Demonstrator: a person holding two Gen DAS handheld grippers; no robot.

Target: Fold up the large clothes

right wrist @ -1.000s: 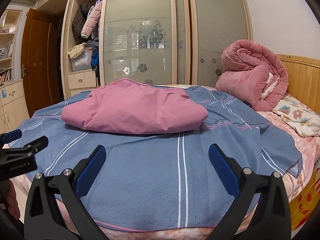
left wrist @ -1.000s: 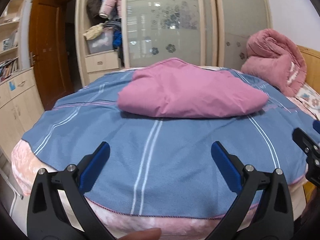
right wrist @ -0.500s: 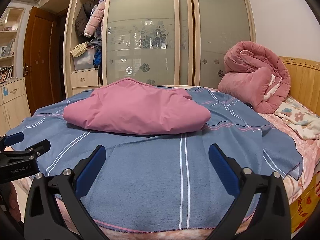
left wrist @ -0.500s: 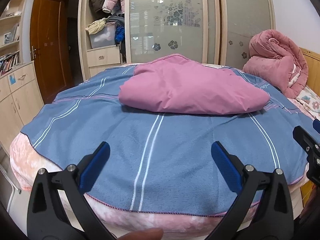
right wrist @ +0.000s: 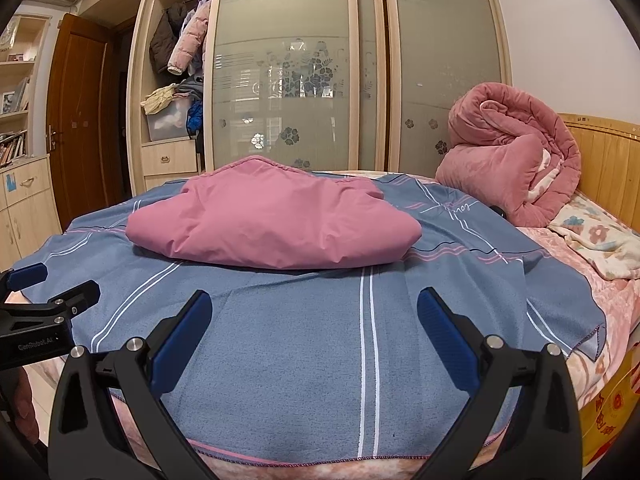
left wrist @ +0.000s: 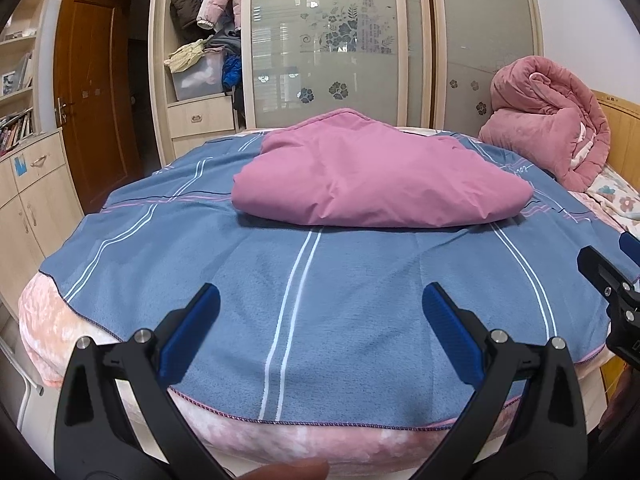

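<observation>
A pink garment [left wrist: 376,178] lies folded in a flat bundle on the blue striped bed cover [left wrist: 320,280]; it also shows in the right wrist view [right wrist: 276,224]. My left gripper [left wrist: 320,304] is open and empty, held over the near edge of the bed, well short of the garment. My right gripper [right wrist: 314,308] is open and empty too, beside it on the right. Each gripper shows at the edge of the other's view: the right gripper [left wrist: 612,276] and the left gripper [right wrist: 44,292].
A rolled pink quilt [right wrist: 512,168] sits at the head of the bed by the wooden headboard [right wrist: 608,160]. A wardrobe with frosted sliding doors [right wrist: 352,80] stands behind the bed. A brown door [left wrist: 88,92] and low cabinets [left wrist: 24,200] are at the left.
Both grippers have risen and tilted up a little; the bed and garment sit lower in both views. The jaws stay open. The garment has not moved.
</observation>
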